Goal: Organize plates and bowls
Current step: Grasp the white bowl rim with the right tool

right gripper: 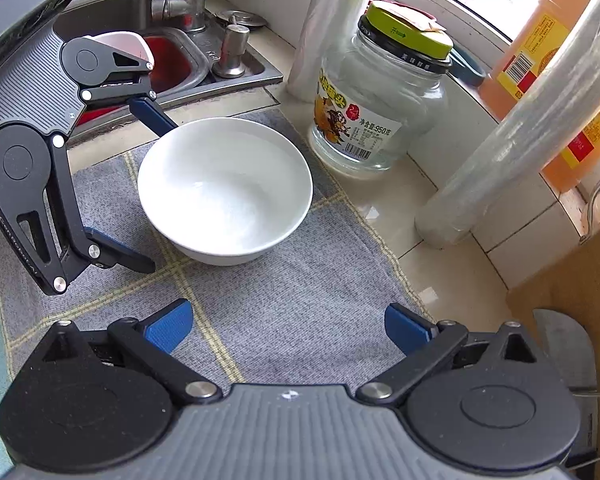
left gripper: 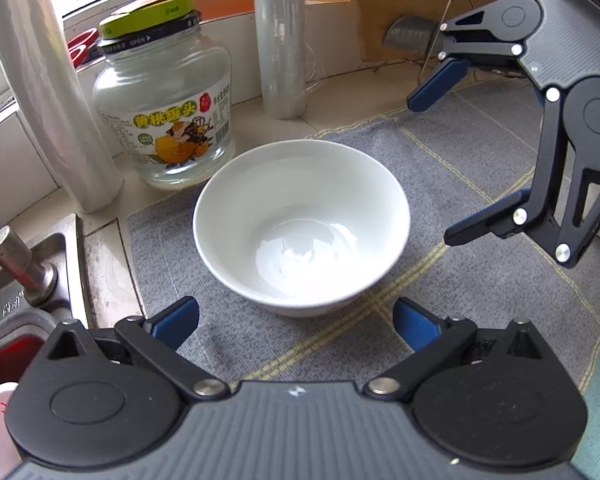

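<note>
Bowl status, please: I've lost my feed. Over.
Left gripper and right gripper both open, empty. White bowl upright on grey cloth, untouched. Glass jar stands close behind it.

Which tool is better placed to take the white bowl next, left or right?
Probably the left. The left tool stands open with its fingers close beside the white bowl; the right tool, also open, hangs farther off.

Left gripper (left gripper: 296, 322) pitched steeply downward, jaws spread wide, blue pads (left gripper: 176, 320) well apart, nothing pressed between them. Right gripper (right gripper: 288, 326) likewise angled down, jaws wide, pads (right gripper: 168, 328) clear of any contact. Each visible in the other's wrist view, facing inward, near but not touching.
</note>
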The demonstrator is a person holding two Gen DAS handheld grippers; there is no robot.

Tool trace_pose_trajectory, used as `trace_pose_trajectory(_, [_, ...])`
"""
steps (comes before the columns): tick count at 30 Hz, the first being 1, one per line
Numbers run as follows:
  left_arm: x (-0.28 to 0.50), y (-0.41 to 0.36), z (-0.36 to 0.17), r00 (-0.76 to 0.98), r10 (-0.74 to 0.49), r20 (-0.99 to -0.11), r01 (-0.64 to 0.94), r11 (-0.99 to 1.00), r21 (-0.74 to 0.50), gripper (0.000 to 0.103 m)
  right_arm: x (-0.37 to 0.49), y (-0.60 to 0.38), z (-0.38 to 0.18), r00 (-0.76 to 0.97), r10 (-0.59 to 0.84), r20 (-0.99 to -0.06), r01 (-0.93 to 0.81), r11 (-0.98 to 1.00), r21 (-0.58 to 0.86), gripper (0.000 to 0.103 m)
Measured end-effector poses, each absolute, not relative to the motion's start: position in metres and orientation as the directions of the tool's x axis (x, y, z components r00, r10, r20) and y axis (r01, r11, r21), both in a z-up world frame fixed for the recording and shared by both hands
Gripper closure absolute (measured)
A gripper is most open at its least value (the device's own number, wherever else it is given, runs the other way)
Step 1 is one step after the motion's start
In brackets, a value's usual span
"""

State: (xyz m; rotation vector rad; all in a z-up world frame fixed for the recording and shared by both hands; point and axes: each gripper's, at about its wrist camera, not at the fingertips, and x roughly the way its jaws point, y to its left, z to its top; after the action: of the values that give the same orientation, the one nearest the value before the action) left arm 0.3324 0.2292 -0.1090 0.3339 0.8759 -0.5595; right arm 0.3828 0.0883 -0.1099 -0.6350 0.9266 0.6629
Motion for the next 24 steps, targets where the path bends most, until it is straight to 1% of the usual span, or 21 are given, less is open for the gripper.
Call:
trace_pose_trajectory(3, [0.333,0.229,-0.108,0.525,-0.327,-0.786,0.589,0.806,0.058,0.001,0.389,0.091,-0.114,0.432,0.243,-0.869,-0.770,0.601,-0.215,0.000])
trace_pose_trajectory(7, [0.333,0.231,-0.109,0.534,-0.338,-0.775,0.589,0.807,0.054,0.002,0.397,0.092,-0.117,0.440,0.213,-0.872,-0.776,0.579,-0.251,0.000])
trace_pose_trajectory(10, [0.334,0.231,-0.111,0.532,-0.347,-0.772,0.594,0.803,0.049,0.002,0.407,0.084,-0.118,0.465,0.173,-0.868,-0.743,0.609,-0.276,0.000])
trace_pose_trajectory(13, [0.334,0.230,-0.113,0.529,-0.354,-0.771,0.598,0.801,0.042,0.002,0.418,0.079,-0.115,0.480,0.166,-0.861,-0.708,0.653,-0.269,0.002])
trace_pose_trajectory(14, [0.334,0.229,-0.113,0.526,-0.357,-0.772,0.598,0.800,0.038,0.002,0.422,0.079,-0.113,0.483,0.168,-0.859,-0.698,0.667,-0.262,0.004])
trace_pose_trajectory(16, [0.333,0.228,-0.115,0.520,-0.362,-0.773,0.604,0.797,0.033,0.002,0.429,0.079,-0.111,0.474,0.178,-0.862,-0.692,0.681,-0.240,0.006])
trace_pose_trajectory(20, [0.332,0.226,-0.114,0.522,-0.374,-0.766,0.612,0.790,0.032,0.002,0.435,0.072,-0.093,0.494,0.208,-0.844,-0.664,0.718,-0.211,0.006])
trace_pose_trajectory(24, [0.330,0.224,-0.113,0.533,-0.378,-0.757,0.613,0.789,0.037,0.002,0.443,0.074,-0.080,0.442,0.326,-0.836,-0.661,0.748,-0.057,0.007])
